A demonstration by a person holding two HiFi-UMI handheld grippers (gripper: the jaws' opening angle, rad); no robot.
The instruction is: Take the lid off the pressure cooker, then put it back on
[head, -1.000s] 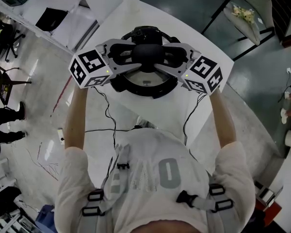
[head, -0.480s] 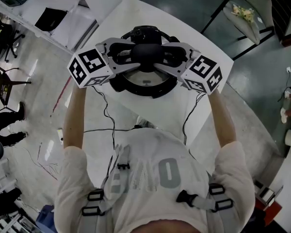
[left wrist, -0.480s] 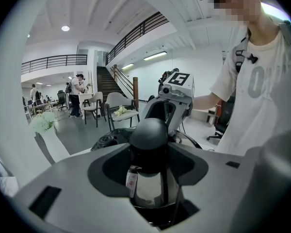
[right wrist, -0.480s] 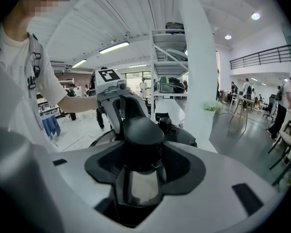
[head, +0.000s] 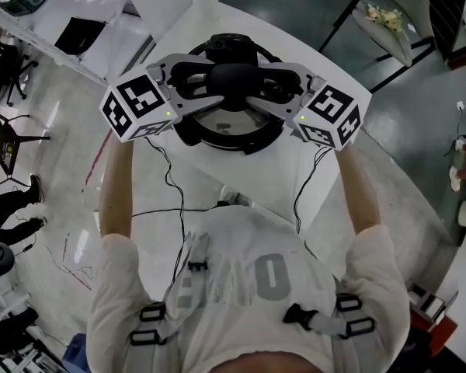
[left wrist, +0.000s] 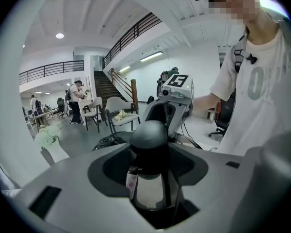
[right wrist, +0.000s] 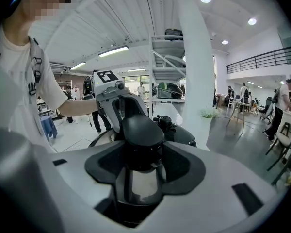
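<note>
So both grippers are on the lid's black knob point(head: 233, 76) at once, coming at it from opposite sides. The left gripper point(head: 206, 80) has its jaws closed around the knob about halfway in, and its own camera shows the dome sitting right between them with the shiny lid point(head: 231, 121) hanging under it. Same deal with the right gripper point(head: 264, 84): jaws clamped on that knob, roughly mid-width, with nothing else in there. Each gripper view has the other gripper staring straight back from behind the knob.

The pressure cooker point(head: 217, 140) sits on the white table point(head: 241, 177), up toward its far corner. From the head view the lid lines up inside the pot's black rim, but I honestly can't tell if it's seated or lifted just clear of it. A dark handle or valve bit pokes out at the far side of the pot.

The marker cubes point(head: 136, 103) stick out to either side over the table edges, and thin black cables point(head: 171, 185) trail back across the table's near side toward the person
</note>
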